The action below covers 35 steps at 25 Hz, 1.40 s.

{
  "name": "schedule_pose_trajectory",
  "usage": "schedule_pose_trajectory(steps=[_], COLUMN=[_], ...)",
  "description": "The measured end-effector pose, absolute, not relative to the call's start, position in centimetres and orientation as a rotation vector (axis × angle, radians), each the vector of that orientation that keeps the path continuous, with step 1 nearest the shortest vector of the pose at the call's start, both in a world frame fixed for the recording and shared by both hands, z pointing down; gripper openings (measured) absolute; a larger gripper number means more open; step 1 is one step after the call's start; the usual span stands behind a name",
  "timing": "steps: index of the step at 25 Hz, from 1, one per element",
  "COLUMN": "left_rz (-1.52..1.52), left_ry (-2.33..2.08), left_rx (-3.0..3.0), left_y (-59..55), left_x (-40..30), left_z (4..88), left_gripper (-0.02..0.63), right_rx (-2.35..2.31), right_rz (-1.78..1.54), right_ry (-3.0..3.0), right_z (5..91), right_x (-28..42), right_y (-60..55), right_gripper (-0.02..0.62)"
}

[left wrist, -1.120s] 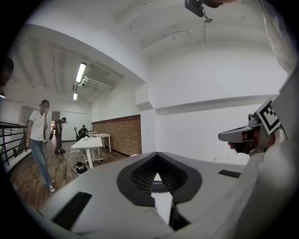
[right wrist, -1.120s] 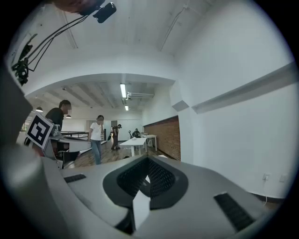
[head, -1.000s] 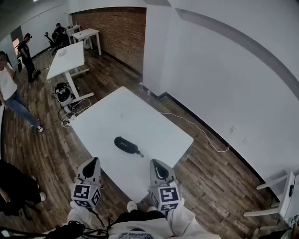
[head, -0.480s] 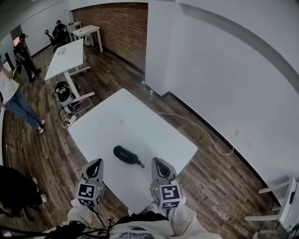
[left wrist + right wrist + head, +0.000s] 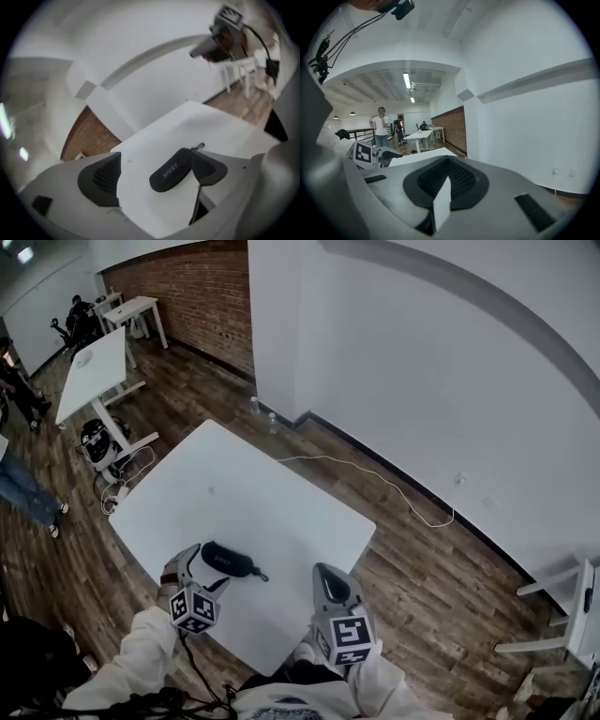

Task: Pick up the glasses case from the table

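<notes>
The left hand-held gripper (image 5: 195, 566), its jaws just opened wide, had the glasses case (image 5: 171, 171) between them. The case lay unpinched on the table (image 5: 281, 521), its long axis slanting across the gap. The right hand-held gripper (image 5: 330, 585), pressed together and empty, hung farther off.

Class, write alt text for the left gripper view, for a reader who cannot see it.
The left gripper reaches over a white table, its jaws wide apart after just opening, with a black glasses case lying between them, nearer the pad at the picture's right. The right gripper shows at the top right before a white wall.
</notes>
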State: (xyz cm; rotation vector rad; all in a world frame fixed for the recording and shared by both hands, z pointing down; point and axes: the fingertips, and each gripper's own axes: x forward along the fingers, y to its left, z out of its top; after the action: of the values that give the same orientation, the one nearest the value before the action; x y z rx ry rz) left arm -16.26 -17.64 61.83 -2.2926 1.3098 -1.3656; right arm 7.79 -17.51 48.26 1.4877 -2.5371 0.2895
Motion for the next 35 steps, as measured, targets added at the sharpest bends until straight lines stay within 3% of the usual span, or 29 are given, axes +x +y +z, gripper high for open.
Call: schedule_pose_trajectory(steps=[5,16,18,20,22,27,35], left_rz=[-1.706,-1.910,-1.934,-1.946,-1.957,-1.739,-1.027], left_ry=[0.784,0.301,0.306,0.338,0.372,0.797,1.623], left_rx=[-2.171,-2.215,-2.216,-2.230,-2.283,-2.592,-2.784], left_y=[-20.2,-21.0,-20.9,-21.0,-20.7,-21.6,-20.5], left_x=[-16.5,-15.2,-15.2,-15.1,-14.7,-12.7,-11.8], left_z=[69.7,76.7,76.9,76.8,76.4,70.7,54.3], left_gripper=[0.486,0.486,0.447,0.370,0.364,0.351,0.344], right_rx=[1.568,1.623,1.624,1.624,1.622,1.603,1.507], right_rz=[0.294,0.320,0.313,0.313,0.321,0.338,0.353], right_ry=[-2.440,-2.319,-2.314,-2.313,-2.318,-2.355,-2.499], right_z=[48.8,50.3,50.4,50.4,50.5,50.7,49.8], right_x=[11.8,15.4,15.5,15.6,15.6,14.6,10.1], right_y=[-17.2,-15.3,-15.1,-15.0,-14.9,-14.8,-16.3], right_gripper=[0.006,0.006,0.006,0.006,0.006,0.006,0.006])
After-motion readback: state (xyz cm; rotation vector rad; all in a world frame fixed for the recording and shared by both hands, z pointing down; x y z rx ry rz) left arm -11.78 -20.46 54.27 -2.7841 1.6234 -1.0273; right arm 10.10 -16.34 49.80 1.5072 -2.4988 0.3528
